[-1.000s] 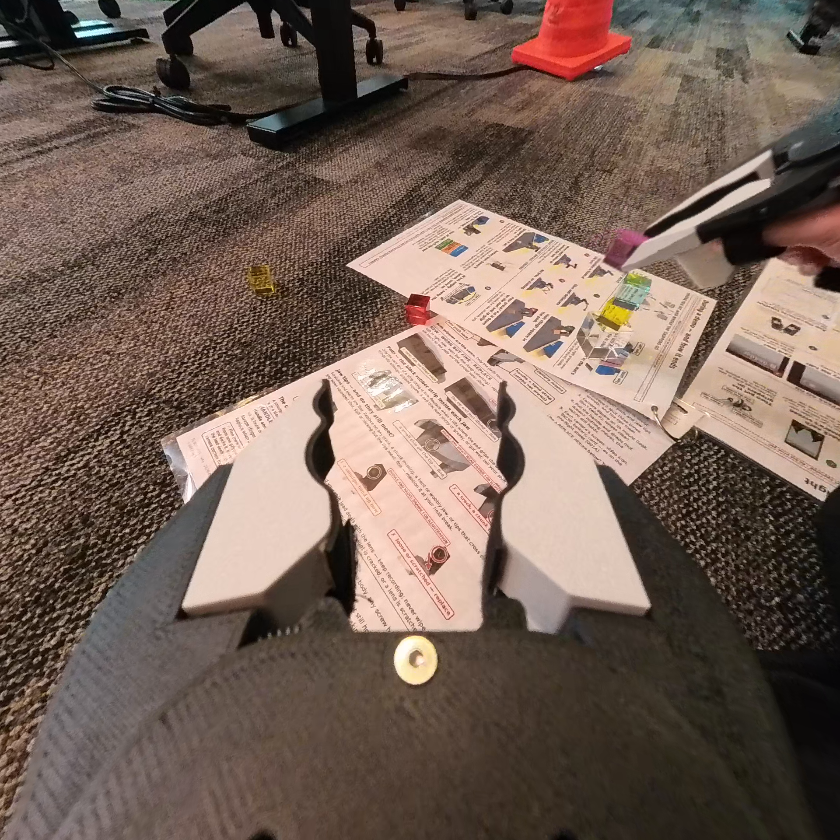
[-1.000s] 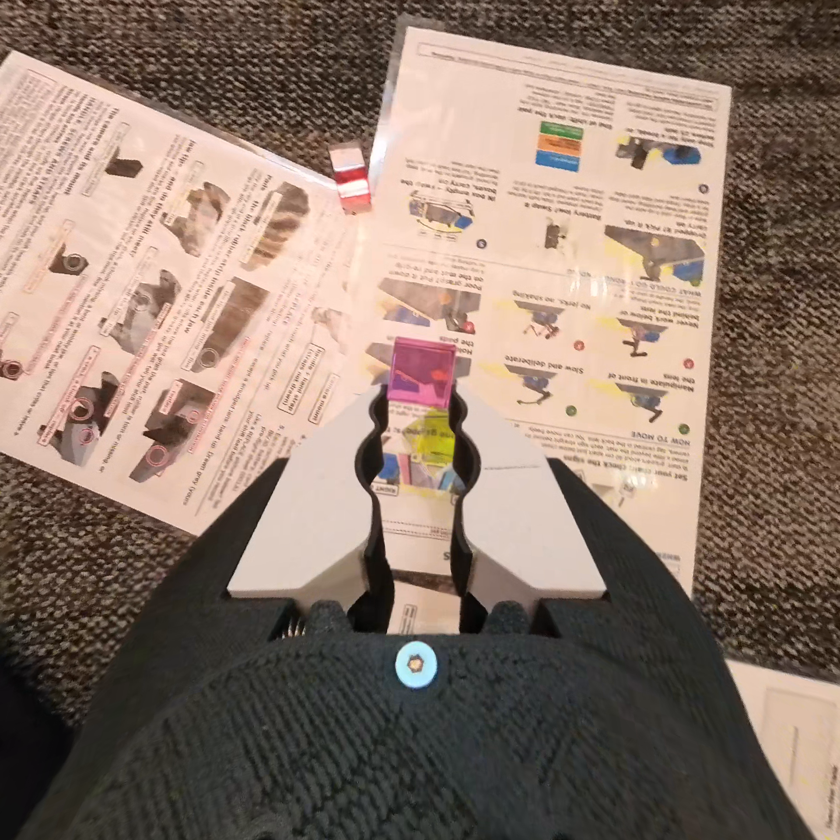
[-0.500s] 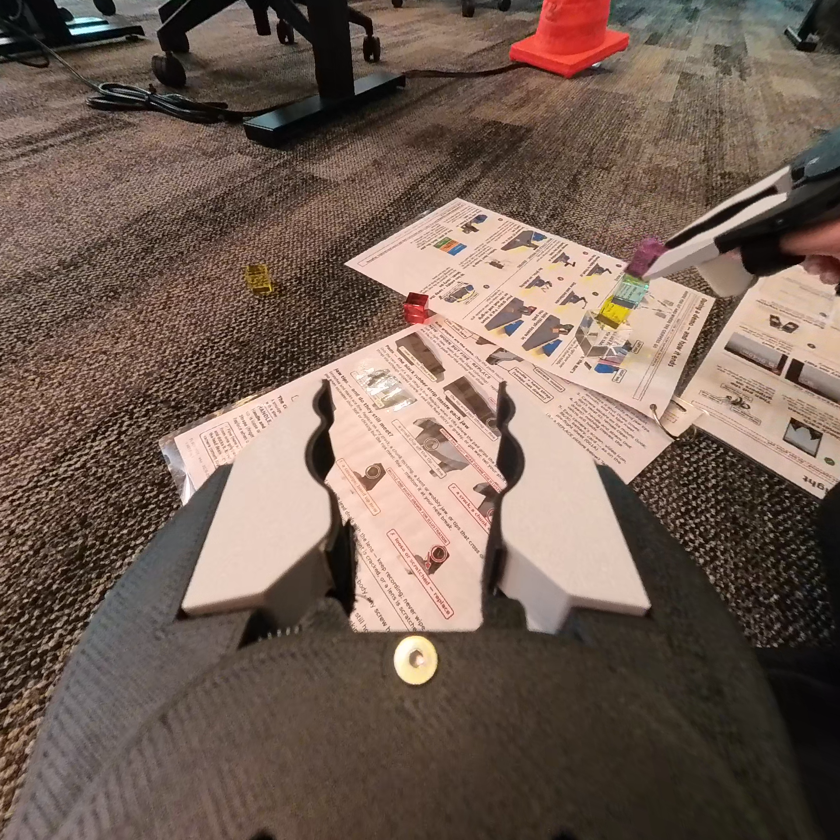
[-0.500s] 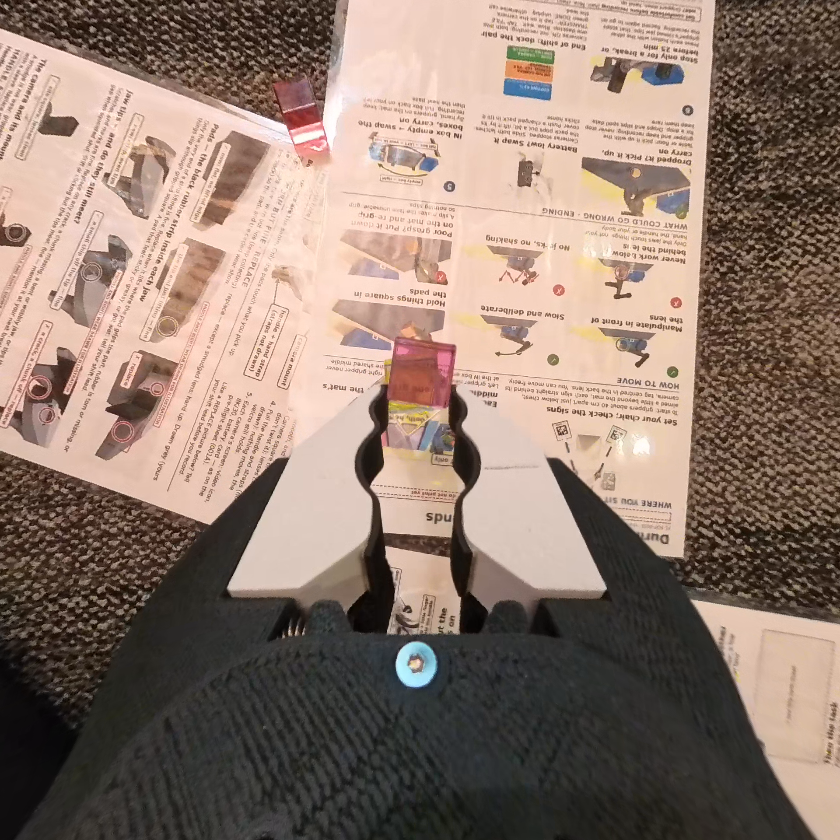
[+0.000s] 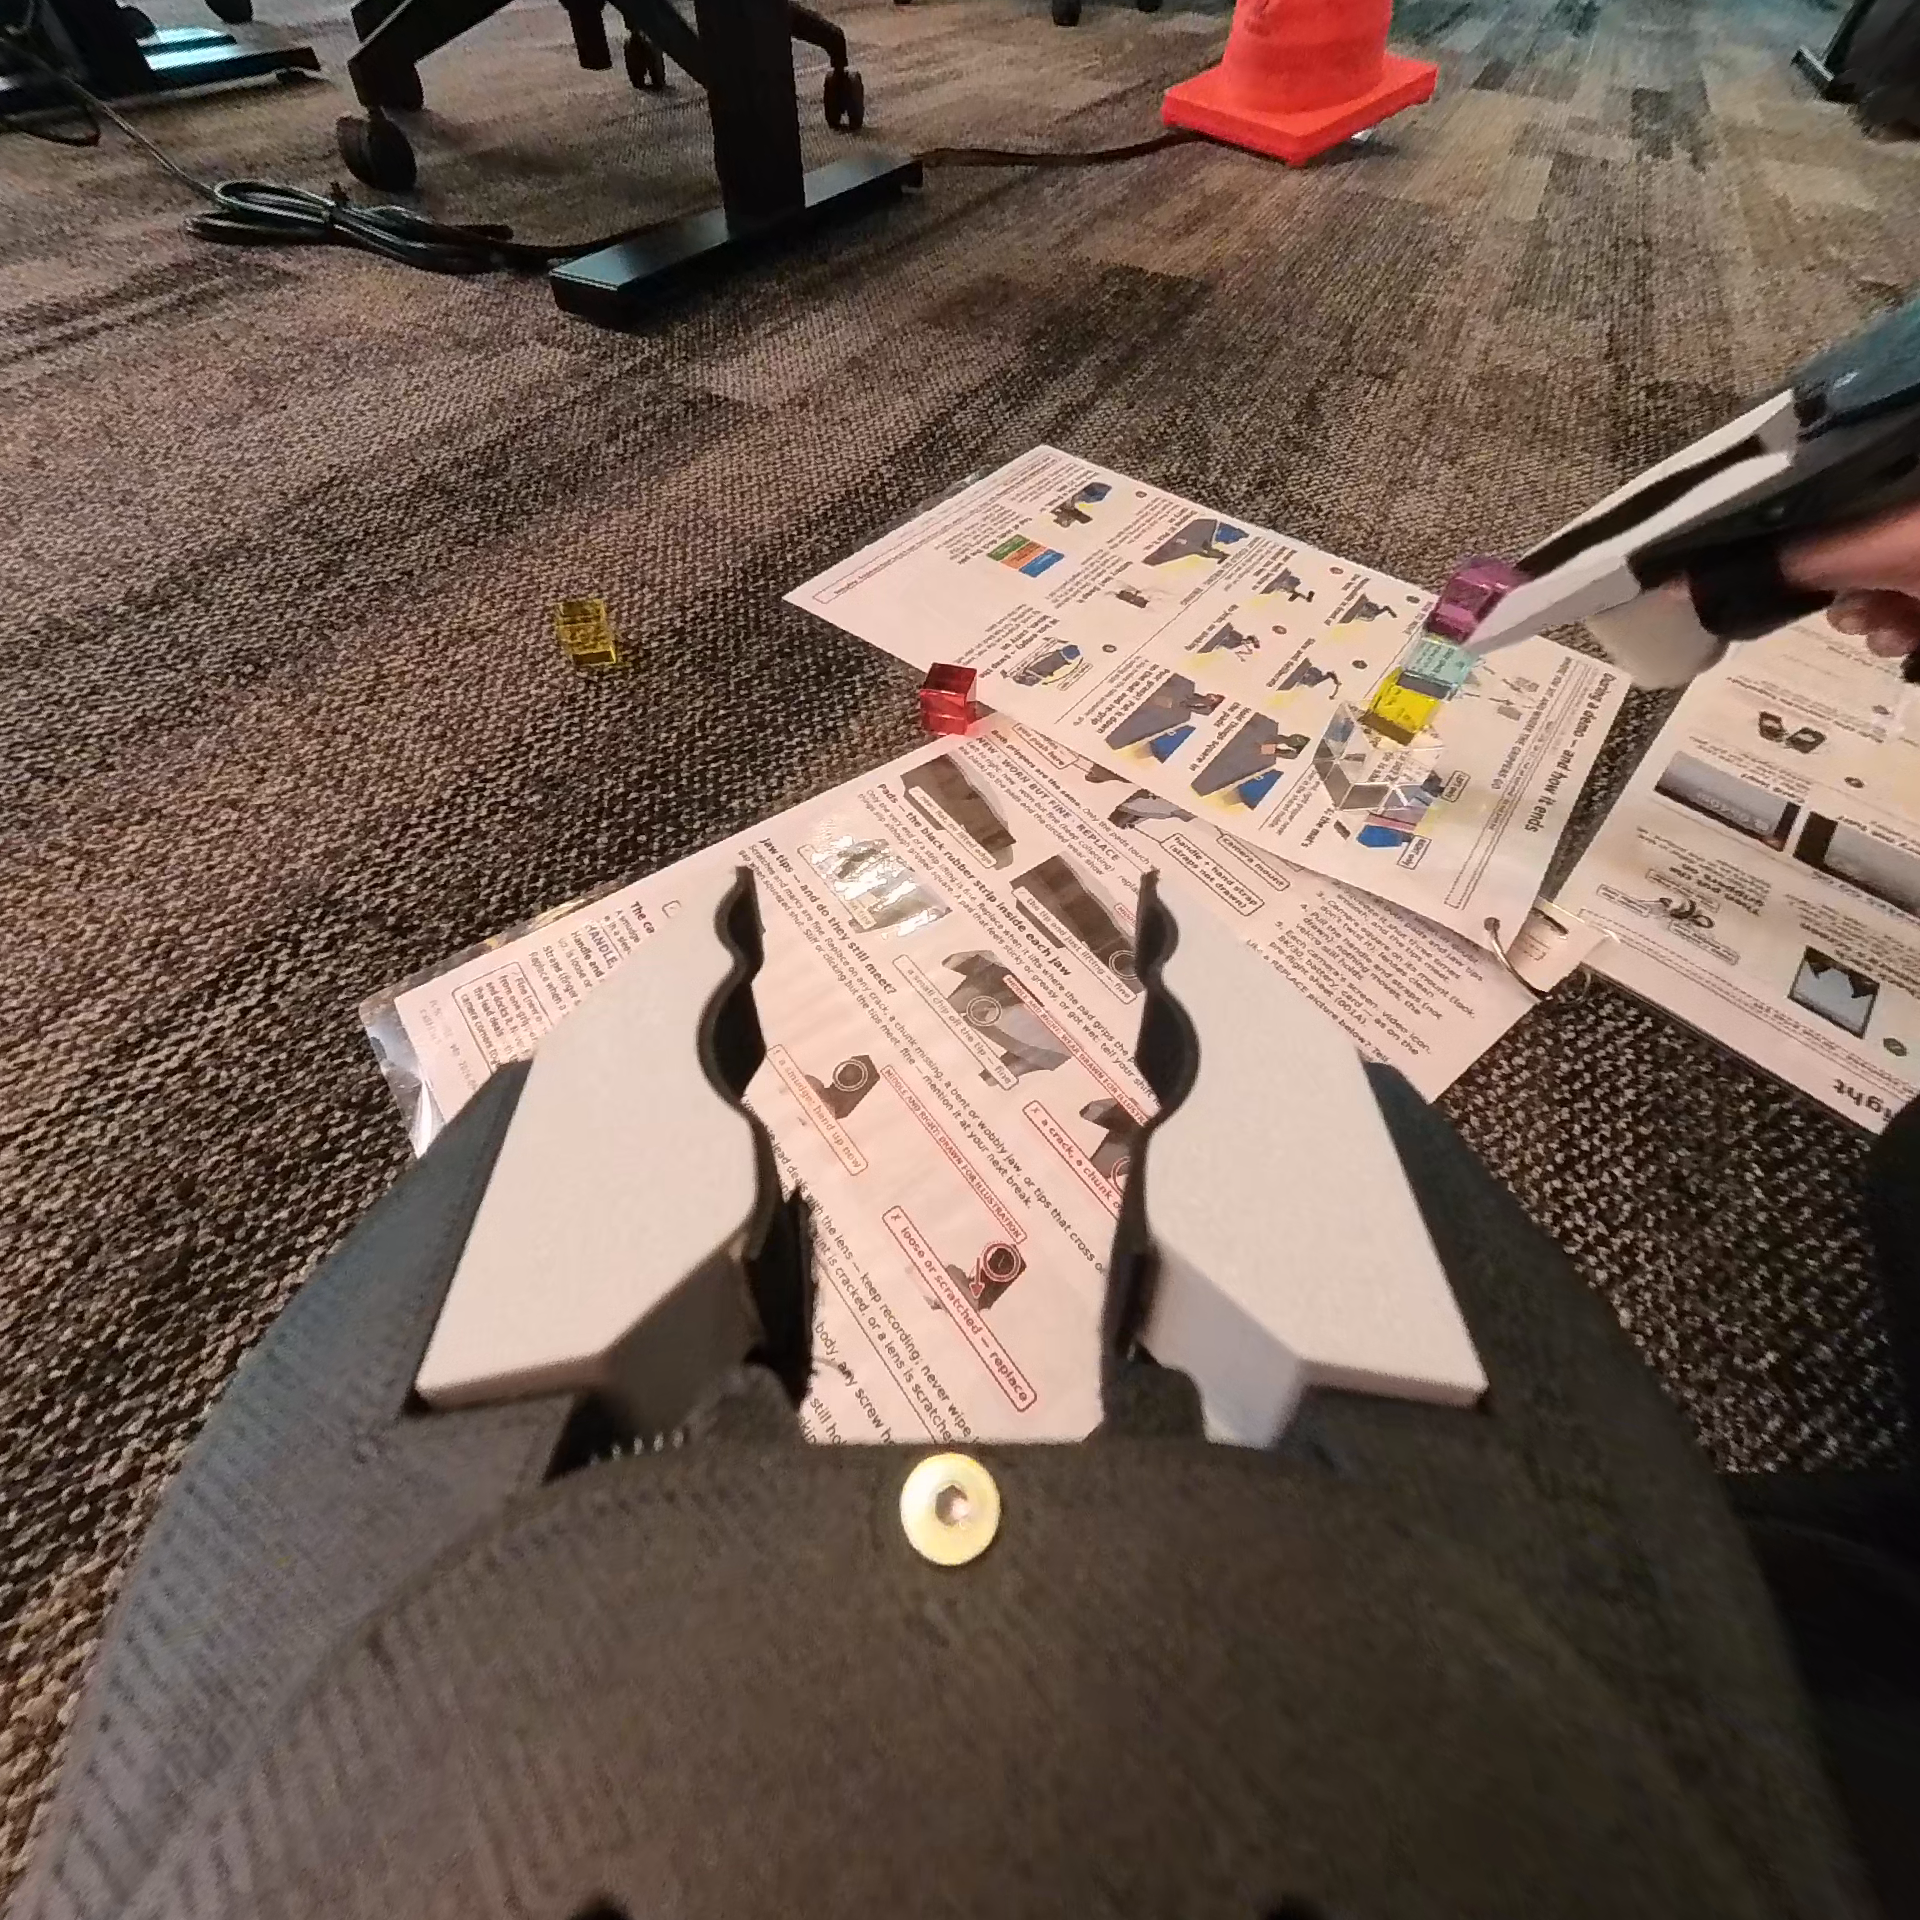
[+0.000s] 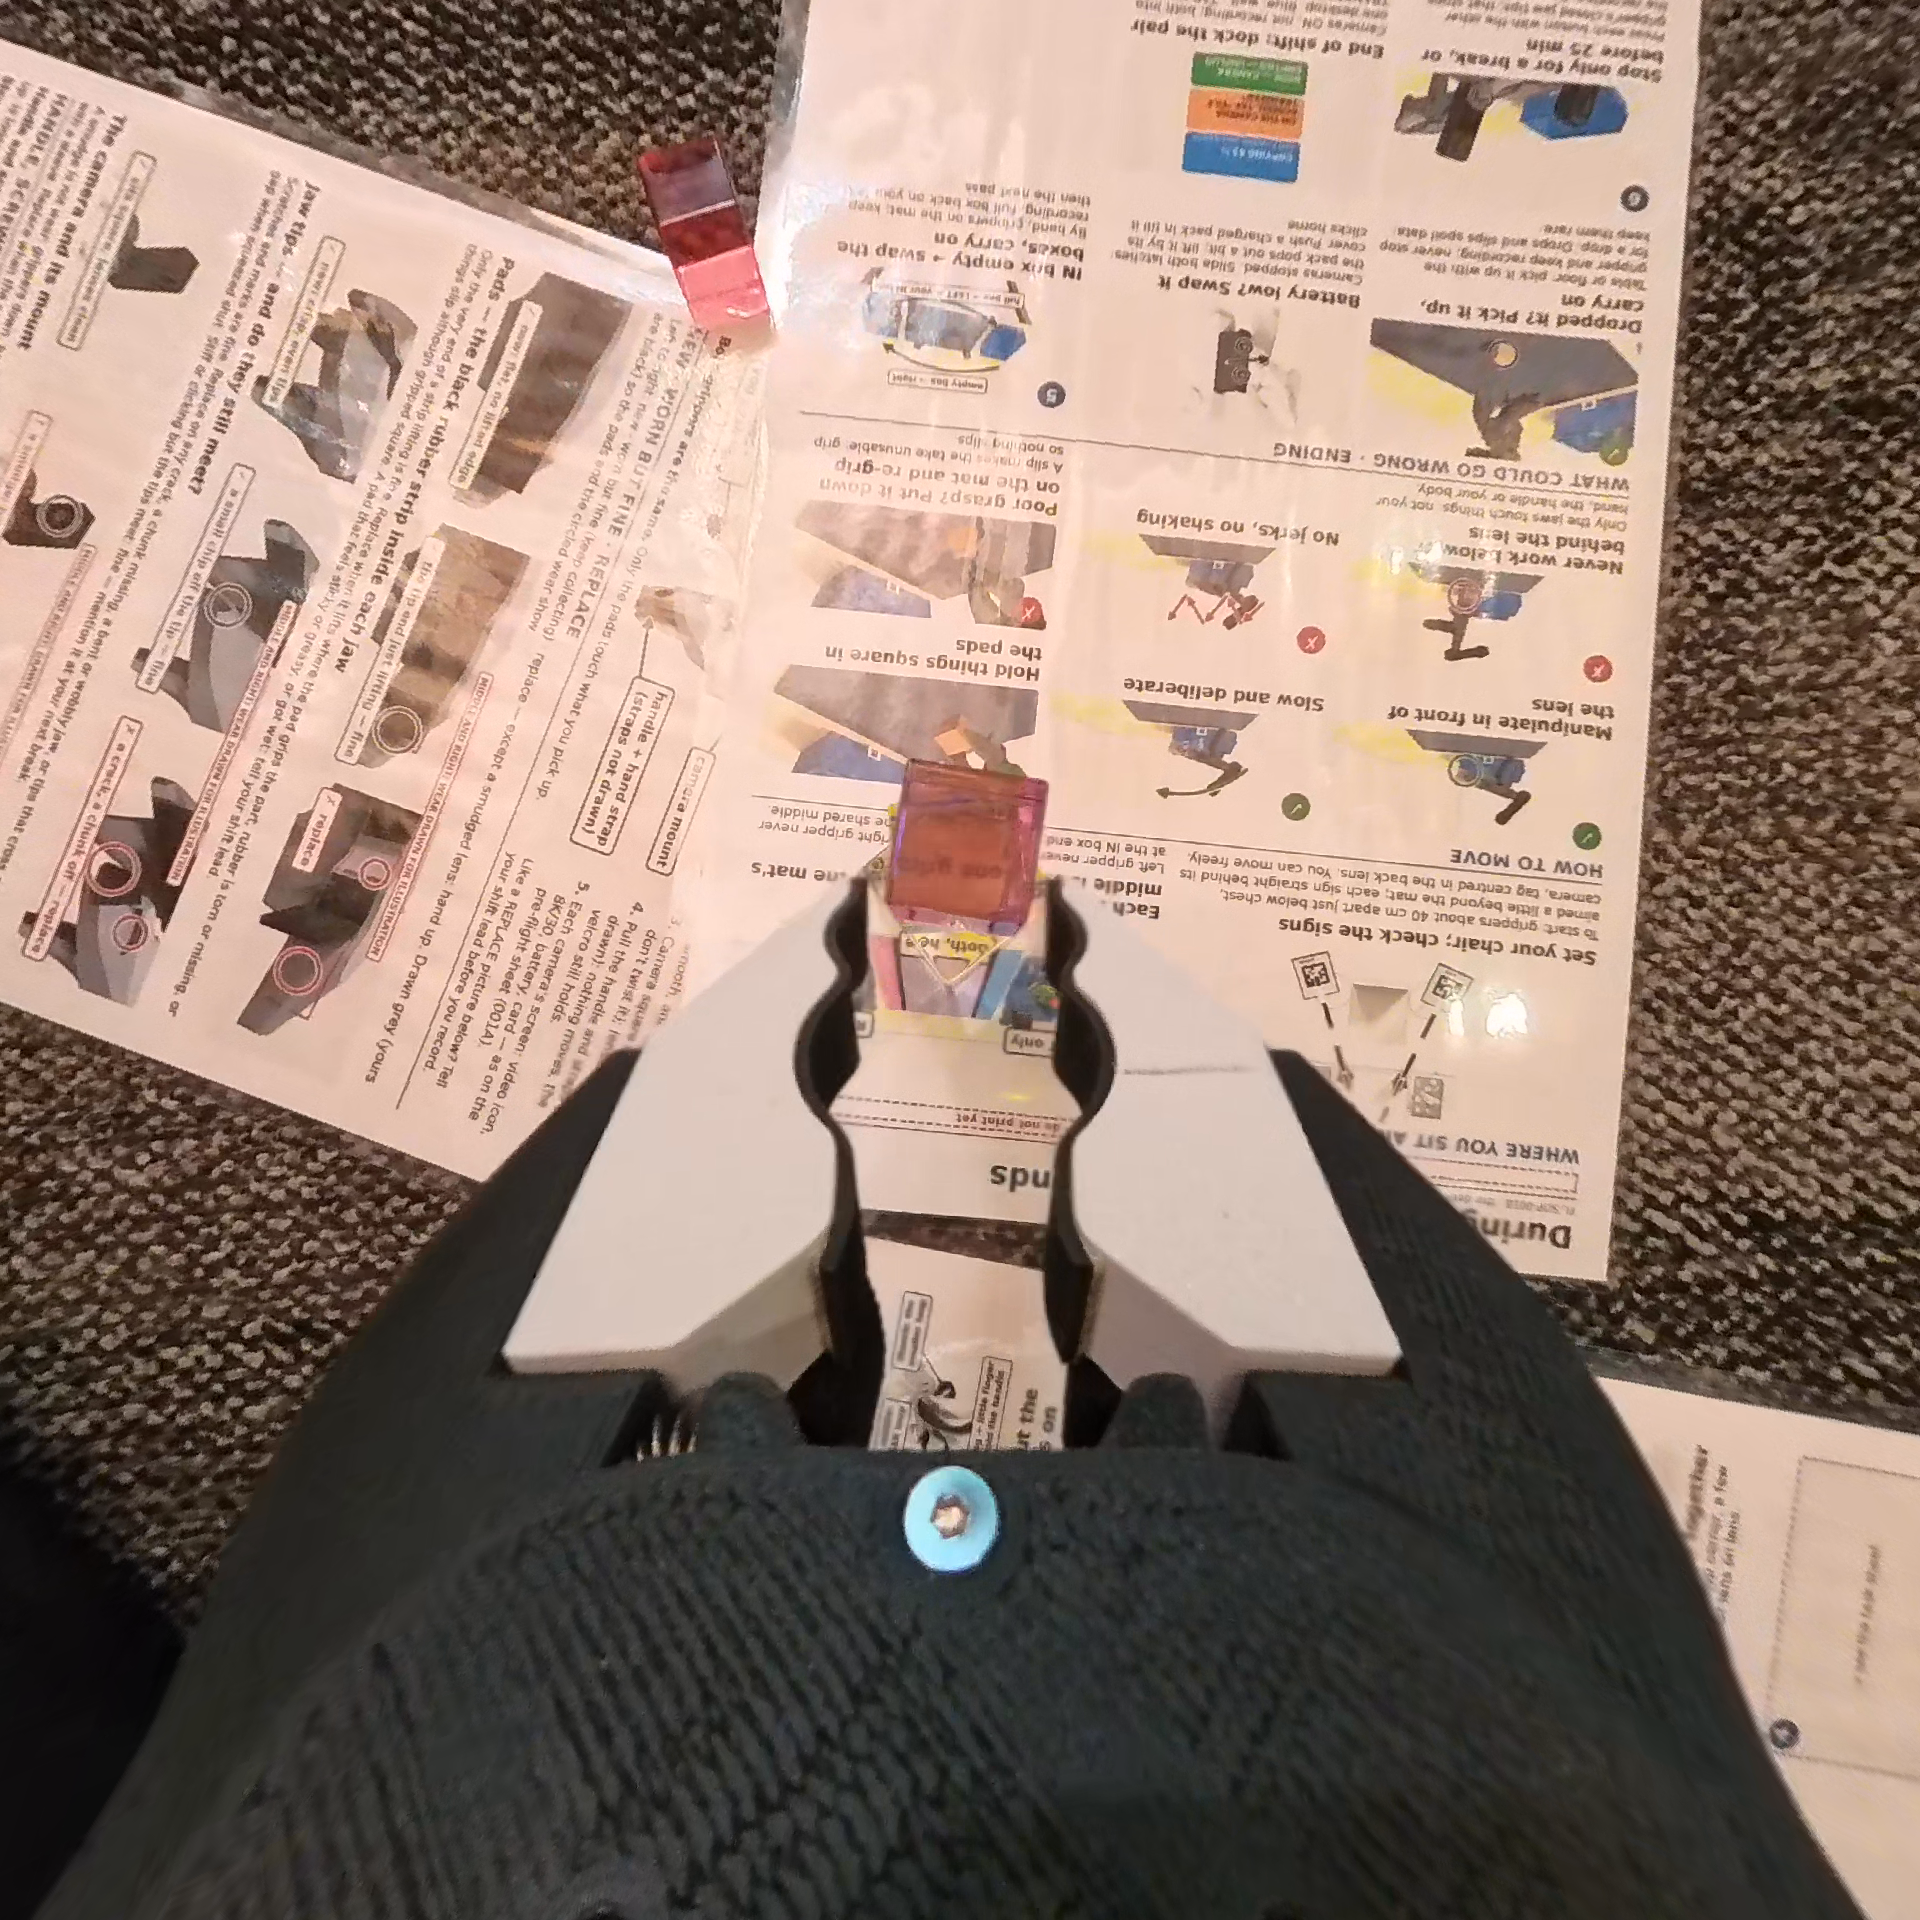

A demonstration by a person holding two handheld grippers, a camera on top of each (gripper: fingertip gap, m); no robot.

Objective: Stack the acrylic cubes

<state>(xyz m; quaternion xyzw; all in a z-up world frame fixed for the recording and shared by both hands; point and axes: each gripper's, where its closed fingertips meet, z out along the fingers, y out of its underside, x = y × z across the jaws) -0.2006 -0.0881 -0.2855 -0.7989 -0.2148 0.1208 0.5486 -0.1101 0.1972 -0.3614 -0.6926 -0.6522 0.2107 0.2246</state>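
Yellow translucent cube (image 5: 590,642) and red translucent cube (image 5: 951,698) lie on grey carpet (image 5: 312,727). Over a laminated printed sheet (image 5: 987,997) the left gripper (image 5: 940,904) hangs agape, holding nothing. Rightward, the right gripper (image 6: 956,894) flanks a magenta translucent cube (image 6: 966,852) (stacked on a cyan cube (image 5: 1439,665)), with its pads slightly clear of it.

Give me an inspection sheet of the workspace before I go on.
Surface: grey carpet with laminated sheets overlapping on it.
Job's things: magenta cube apparently topping a stack of cyan cube, yellow cube and clear block.
Clutter: red cube at the sheets' edge; loose yellow cube on the carpet.
Grippers: left gripper wide open, nothing between its fingers, over a sheet; right gripper has the magenta cube at its fingertips, grip unclear.
Cables: black cable coiled on the floor.
Surroundings: orange cone, black furniture leg.
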